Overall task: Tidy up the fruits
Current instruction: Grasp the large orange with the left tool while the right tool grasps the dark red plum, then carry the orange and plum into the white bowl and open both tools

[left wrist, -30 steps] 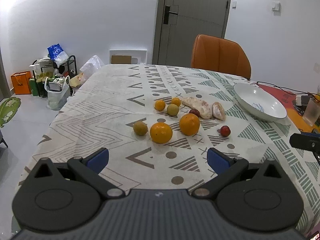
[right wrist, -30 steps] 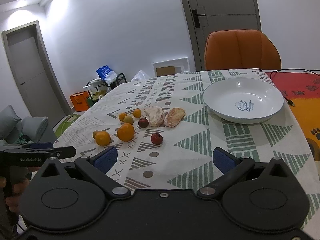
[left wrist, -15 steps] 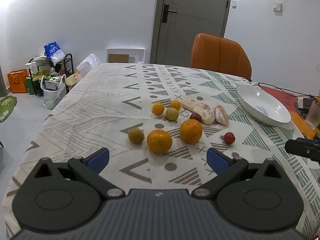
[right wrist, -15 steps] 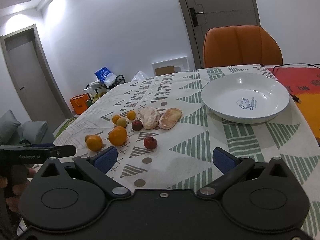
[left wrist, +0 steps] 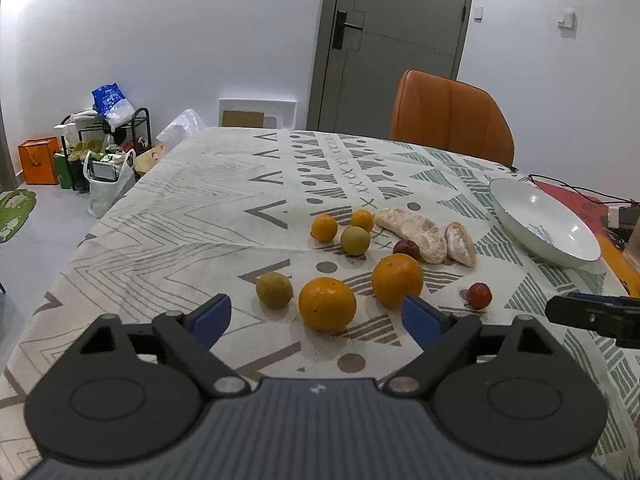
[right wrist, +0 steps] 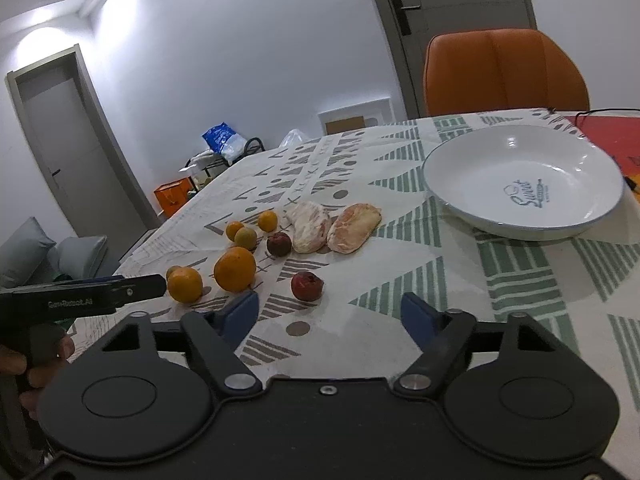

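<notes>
Fruits [left wrist: 362,260] scattered on patterned tablecloth [left wrist: 200,216] left of empty white bowl [right wrist: 524,184], left gripper [left wrist: 316,316] and right gripper [right wrist: 330,312] both spread, jaws just narrowing, gripping nothing, near large oranges [left wrist: 327,304] and red fruit [right wrist: 307,286]

I'm in a home dining room: a patterned tablecloth [left wrist: 192,216] under my fingers, an orange chair [left wrist: 448,120], a grey door [left wrist: 392,40], and perhaps shoes on a cluttered rack [left wrist: 100,140].
</notes>
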